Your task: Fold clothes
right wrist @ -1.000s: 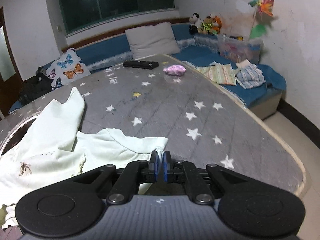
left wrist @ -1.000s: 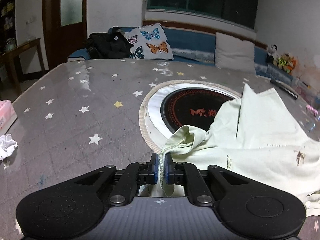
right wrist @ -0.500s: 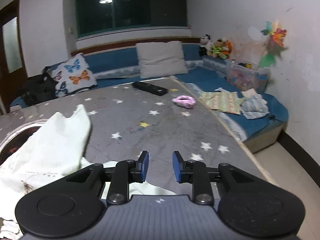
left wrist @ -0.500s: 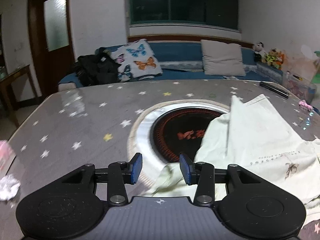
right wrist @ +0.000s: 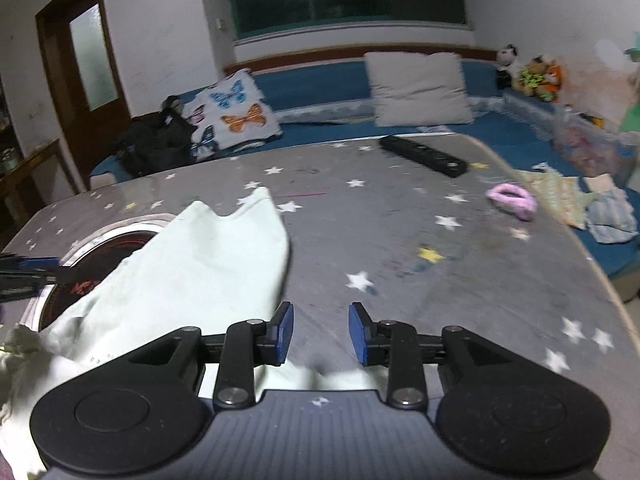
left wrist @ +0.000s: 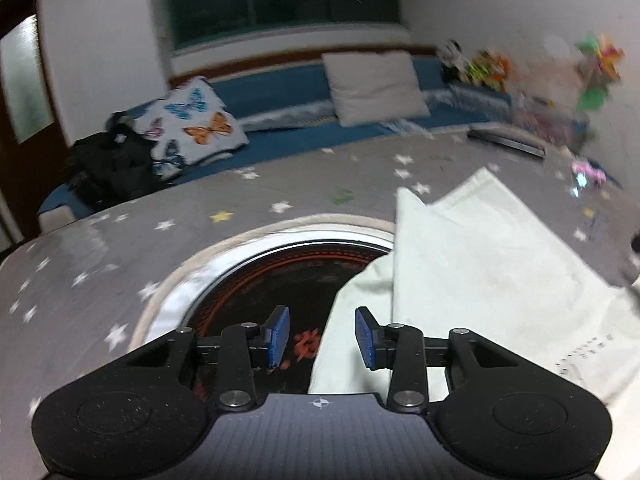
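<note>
- Pale-green cloth, the garment [left wrist: 472, 264], lies loose on the star-printed table [left wrist: 100, 264] in your left wrist view, spreading from 5 o'clock up to 1 o'clock and covering the right edge of the round black hotplate [left wrist: 280, 276].
- Your left gripper [left wrist: 322, 338] pinched the garment's hem a second ago; its blue pads [left wrist: 278, 334] have just been opening, then eased in a little. They now stand apart with a fold of cloth showing in the gap below them, neither pad pressing on it.
- Compared with the earlier left view, the hotplate now sits straight ahead at 12 o'clock of the fingers instead of up to the right, and the picture is blurred.
- Only this view shows the hotplate nearly whole; the butterfly cushion [left wrist: 192, 128] lies at 10 o'clock.
- In your right wrist view, the right gripper [right wrist: 321, 334] was clamped on a corner of the garment [right wrist: 192, 264] a second ago; its jaws have just been opening and nothing is between them now but bare table [right wrist: 460, 280].
- The garment lies from 9 to 11 o'clock, its edge passing under the left pad [right wrist: 285, 332].
- Only this view shows the black remote [right wrist: 424, 156] clearly at 1 o'clock, the pink scrunchie [right wrist: 512, 200] at 2 o'clock, folded clothes [right wrist: 592, 204] on the blue sofa, and your left gripper's tip [right wrist: 28, 270] at 9 o'clock over the hotplate [right wrist: 100, 256].
</note>
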Demonstrator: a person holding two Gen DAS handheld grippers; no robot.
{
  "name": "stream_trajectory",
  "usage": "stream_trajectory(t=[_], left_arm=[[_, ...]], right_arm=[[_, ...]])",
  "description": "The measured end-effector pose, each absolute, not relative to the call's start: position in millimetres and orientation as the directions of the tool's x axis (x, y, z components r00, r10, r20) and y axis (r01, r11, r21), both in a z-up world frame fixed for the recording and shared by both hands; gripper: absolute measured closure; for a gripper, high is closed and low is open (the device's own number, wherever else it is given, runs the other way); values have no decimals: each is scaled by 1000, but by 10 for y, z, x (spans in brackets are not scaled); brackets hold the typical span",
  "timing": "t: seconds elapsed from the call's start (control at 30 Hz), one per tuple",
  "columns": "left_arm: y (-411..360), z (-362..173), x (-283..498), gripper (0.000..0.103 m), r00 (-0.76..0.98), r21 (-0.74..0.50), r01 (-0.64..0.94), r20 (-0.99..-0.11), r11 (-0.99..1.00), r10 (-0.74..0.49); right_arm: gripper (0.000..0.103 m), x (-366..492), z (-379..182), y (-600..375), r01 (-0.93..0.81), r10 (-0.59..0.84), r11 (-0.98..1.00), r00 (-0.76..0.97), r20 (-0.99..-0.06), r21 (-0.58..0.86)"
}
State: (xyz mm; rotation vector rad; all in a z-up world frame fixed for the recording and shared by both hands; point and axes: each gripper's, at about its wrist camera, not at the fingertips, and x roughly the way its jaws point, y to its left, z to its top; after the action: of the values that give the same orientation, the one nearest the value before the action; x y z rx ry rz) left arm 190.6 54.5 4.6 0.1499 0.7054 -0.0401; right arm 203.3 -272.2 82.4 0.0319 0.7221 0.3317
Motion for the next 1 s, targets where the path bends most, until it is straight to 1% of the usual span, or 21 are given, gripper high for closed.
stream_trajectory(t=[0.07, 0.13, 0.3, 0.53, 0.63, 0.7, 0.77, 0.87, 1.0], left_arm=[[508, -50, 2089, 64, 748, 155, 103, -663, 983, 26], [503, -112, 2228, 64, 741, 149, 119, -671, 982, 12], [442, -142, 2385, 64, 743, 95, 214, -662, 972, -99], [295, -129, 2433, 66, 731, -17, 294, -641, 956, -236], [230, -133, 2427, 80, 722, -61, 317, -632, 946, -282], [166, -134, 2394, 80, 717, -73, 341, -625, 937, -310], [99, -138, 2358, 84, 711, -83, 367, -618, 927, -336], [19, -154, 2319, 84, 693, -107, 403, -613, 909, -379], [-66, -193, 2262, 84, 668, -112, 443, -621, 890, -411]], right_arm=[[70, 2150, 816, -2643, -303, 322, 942, 691, -647, 145], [67, 2246, 819, -2566, -321, 333, 936, 685, -648, 142], [66, 2458, 820, -2356, -368, 361, 920, 669, -649, 132], [65, 2742, 903, -1973, -456, 436, 878, 638, -635, 145], [65, 2872, 907, -1791, -487, 472, 857, 613, -634, 167], [65, 2952, 886, -1668, -501, 491, 845, 592, -639, 185], [65, 3022, 857, -1553, -513, 507, 834, 571, -646, 201], [65, 3128, 813, -1380, -530, 529, 818, 538, -656, 225], [65, 3179, 699, -1180, -552, 519, 809, 515, -682, 199]])
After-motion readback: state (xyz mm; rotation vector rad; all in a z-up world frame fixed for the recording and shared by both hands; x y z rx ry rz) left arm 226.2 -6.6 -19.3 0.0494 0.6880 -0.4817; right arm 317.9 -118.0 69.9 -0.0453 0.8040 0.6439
